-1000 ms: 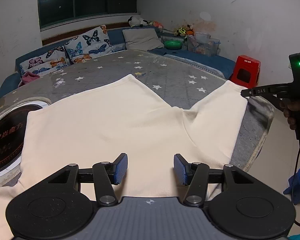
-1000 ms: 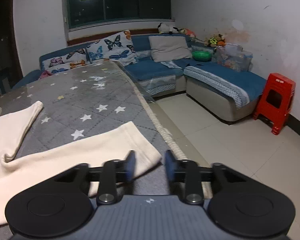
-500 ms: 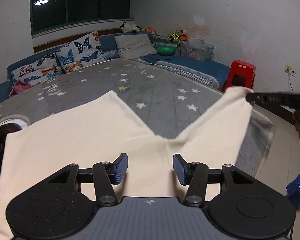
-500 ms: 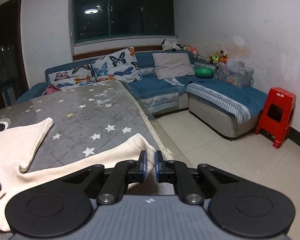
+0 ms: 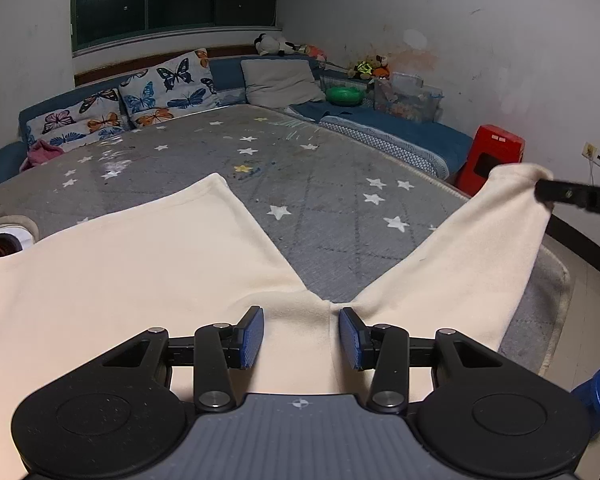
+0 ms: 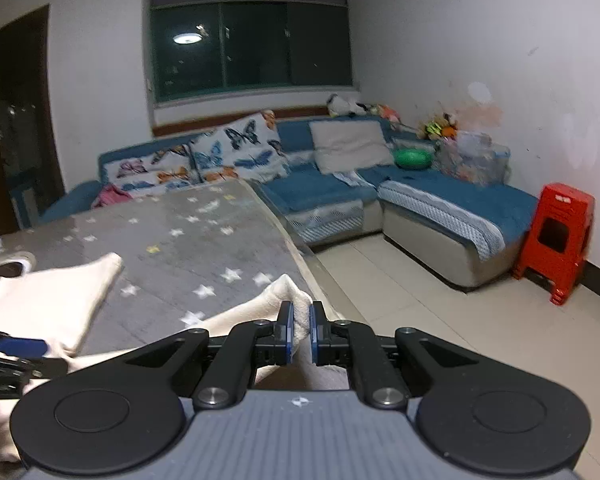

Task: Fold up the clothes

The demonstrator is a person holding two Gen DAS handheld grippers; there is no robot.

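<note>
Cream trousers (image 5: 148, 264) lie spread on the grey star-patterned table (image 5: 300, 176), their two legs forming a V. My left gripper (image 5: 301, 338) is open, its blue pads hovering over the crotch. My right gripper (image 6: 300, 330) is shut on the hem of the right trouser leg (image 6: 290, 292) and holds it lifted off the table. In the left wrist view the right gripper's finger (image 5: 572, 194) shows at the far right, pinching the raised hem (image 5: 516, 184). The other leg (image 6: 60, 296) lies flat.
A blue corner sofa (image 6: 440, 200) with butterfly cushions (image 5: 156, 88) runs behind and right of the table. A red plastic stool (image 6: 556, 240) stands by the right wall. Tiled floor (image 6: 440, 320) lies right of the table edge. A blue object (image 5: 598, 396) sits at lower right.
My right gripper closed on the right leg's hem and lifted it up off the table. My left gripper stayed open and moved forward toward the crotch.
</note>
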